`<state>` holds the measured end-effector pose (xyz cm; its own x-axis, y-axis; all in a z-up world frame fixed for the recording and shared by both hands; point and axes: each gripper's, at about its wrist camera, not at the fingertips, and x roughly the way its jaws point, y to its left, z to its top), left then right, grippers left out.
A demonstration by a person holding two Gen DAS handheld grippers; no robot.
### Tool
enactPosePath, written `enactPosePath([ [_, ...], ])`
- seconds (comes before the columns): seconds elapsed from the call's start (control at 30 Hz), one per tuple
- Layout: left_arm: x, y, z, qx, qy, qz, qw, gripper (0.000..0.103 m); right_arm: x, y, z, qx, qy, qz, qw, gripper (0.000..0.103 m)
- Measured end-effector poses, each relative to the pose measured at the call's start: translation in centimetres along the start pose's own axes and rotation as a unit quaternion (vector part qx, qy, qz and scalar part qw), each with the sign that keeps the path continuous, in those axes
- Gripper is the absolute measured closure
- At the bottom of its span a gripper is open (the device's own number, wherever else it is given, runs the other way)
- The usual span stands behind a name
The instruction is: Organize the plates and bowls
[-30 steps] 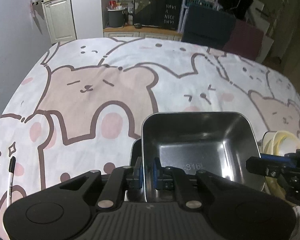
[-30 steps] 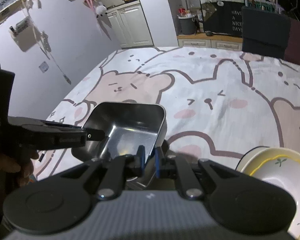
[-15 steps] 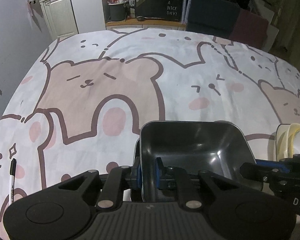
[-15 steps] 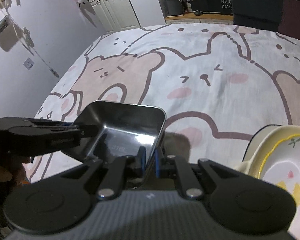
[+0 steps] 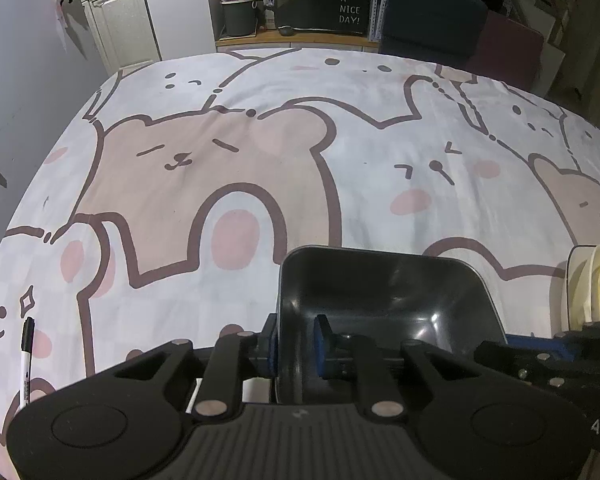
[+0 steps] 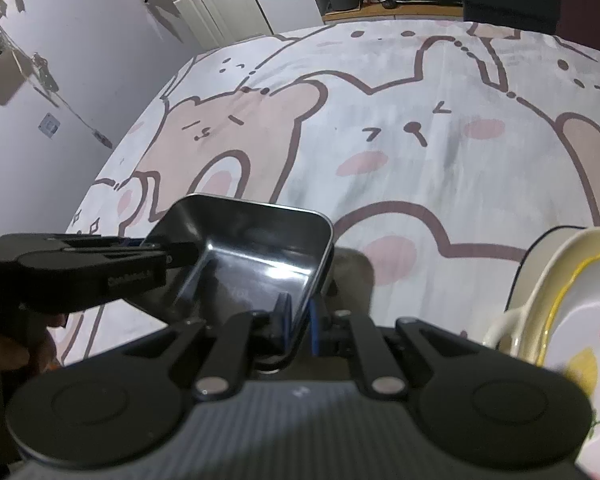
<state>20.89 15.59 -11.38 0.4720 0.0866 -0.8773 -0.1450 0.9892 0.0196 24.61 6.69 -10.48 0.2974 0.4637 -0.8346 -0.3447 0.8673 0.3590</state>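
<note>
A pen lies at the left on the bear cloth. The left gripper is opening around the steel tray wall. The right gripper pinches its other edge. Bowls sit right. A sign behind says "HAVE A NICE DAY!"

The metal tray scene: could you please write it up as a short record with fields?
surface: bear-print cloth
held item: square metal tray, rim between both grippers' pads
left gripper: jaws opening, tray rim in the gap, pads apparently clear of it
right gripper: shut on the tray's near rim
to the right: stacked cream and yellow dishes
to the left: marker pen lying on the cloth
</note>
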Motion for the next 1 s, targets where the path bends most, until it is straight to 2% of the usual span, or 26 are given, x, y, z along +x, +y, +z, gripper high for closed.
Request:
enactPosePath([
  [0.7,1.0,-0.2,-0.2,0.012,0.018,0.016,0.9996,0.078,-0.1,0.5,-0.2,-0.025,-0.004,-0.007,1.0,0.091],
  [1.0,1.4,-0.3,-0.1,0.013,0.024,0.016,0.9995,0.077,0.4,0.7,-0.3,-0.033,0.01,-0.014,0.999,0.091],
])
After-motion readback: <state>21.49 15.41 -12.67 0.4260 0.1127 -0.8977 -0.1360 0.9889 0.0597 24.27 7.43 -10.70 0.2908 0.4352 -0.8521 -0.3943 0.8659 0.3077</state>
